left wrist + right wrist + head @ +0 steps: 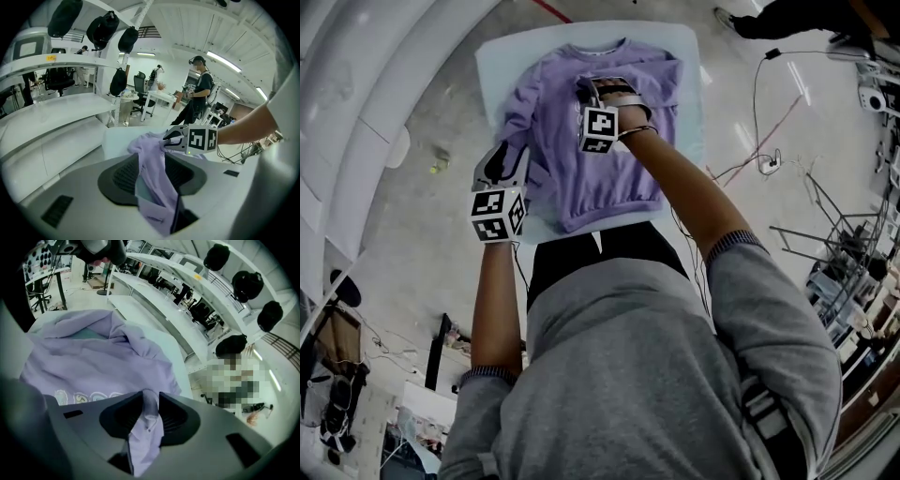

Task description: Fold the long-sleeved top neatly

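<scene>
I'm partway through bringing the sleeves in over the body, so the trick here is to keep both runs of cloth lightly taut and lay each sleeve flat across the chest, cuff pointing to the hem, before letting go of anything. I judge a slow, low set-down will stop the fabric bunching under itself

My left tongs [508, 161] sit at the left edge of the garment, jaws about halfway apart and filled by a thick hanging fold that I take for the left sleeve. My right tongs [605, 91] hover over the chest just below the collar, jaws nearly together, pinching a thin strip of the other sleeve between the pads

The long-sleeved top [600, 169] lies front up on a pale mat [502, 56], collar away from me and ribbed hem nearest me. It is soft lilac knit with a small row of printed motifs across the chest. The body is mostly flat, with loose rumples near the shoulders where the 2 sleeves are lifted
</scene>
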Demonstrator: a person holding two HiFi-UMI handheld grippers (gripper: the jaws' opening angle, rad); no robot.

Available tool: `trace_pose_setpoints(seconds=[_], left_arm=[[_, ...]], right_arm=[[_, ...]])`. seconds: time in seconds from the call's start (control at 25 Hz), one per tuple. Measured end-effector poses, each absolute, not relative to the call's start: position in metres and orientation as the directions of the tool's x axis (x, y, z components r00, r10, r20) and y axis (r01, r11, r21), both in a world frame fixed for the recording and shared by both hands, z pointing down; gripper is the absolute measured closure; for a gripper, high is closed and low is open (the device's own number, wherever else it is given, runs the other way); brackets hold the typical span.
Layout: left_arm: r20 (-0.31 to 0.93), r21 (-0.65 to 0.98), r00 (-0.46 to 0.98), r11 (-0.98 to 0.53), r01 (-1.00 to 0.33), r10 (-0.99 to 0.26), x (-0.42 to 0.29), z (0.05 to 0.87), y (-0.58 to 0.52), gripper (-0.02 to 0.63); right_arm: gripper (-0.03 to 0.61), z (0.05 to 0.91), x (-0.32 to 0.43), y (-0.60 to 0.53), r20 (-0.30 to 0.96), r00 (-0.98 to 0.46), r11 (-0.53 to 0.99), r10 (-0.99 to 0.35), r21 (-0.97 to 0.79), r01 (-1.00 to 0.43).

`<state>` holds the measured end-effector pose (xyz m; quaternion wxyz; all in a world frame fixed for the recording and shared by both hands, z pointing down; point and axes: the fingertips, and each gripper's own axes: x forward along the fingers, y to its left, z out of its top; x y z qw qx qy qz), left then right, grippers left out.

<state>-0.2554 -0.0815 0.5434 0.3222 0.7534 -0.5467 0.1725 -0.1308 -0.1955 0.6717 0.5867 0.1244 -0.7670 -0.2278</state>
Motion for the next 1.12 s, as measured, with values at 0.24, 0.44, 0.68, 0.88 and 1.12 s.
trace_pose_setpoints(seconds=[0.24,0.44,0.68,0.88,1.12], left_arm=[[0.63,0.298,0.329,-0.172,-0.939,-0.704,-0.274,0.553,-0.066,0.416],[0.647,0.298,0.336,-0.179,-0.938,-0.685,-0.277,0.561,-0.053,0.416],[0.649,0.303,0.375,-0.228,-0.925,-0.662,-0.266,0.561,-0.038,0.416],[0.651,0.288,0.399,-0.277,-0.917,-0.645,-0.253,0.555,-0.03,0.416],[0.67,0.287,0.411,-0.295,-0.911,-0.618,-0.247,0.561,-0.005,0.417]], right_arm=[[0.368,0.671,-0.171,-0.173,0.852,-0.337,0.894,-0.4,0.444,0.062],[0.354,0.665,-0.179,-0.164,0.855,-0.359,0.914,-0.374,0.405,0.01],[0.351,0.615,-0.162,-0.153,0.825,-0.396,0.915,-0.402,0.38,-0.138],[0.35,0.57,-0.144,-0.13,0.797,-0.446,0.91,-0.407,0.313,-0.272],[0.345,0.523,-0.133,-0.1,0.749,-0.507,0.886,-0.427,0.233,-0.401]])
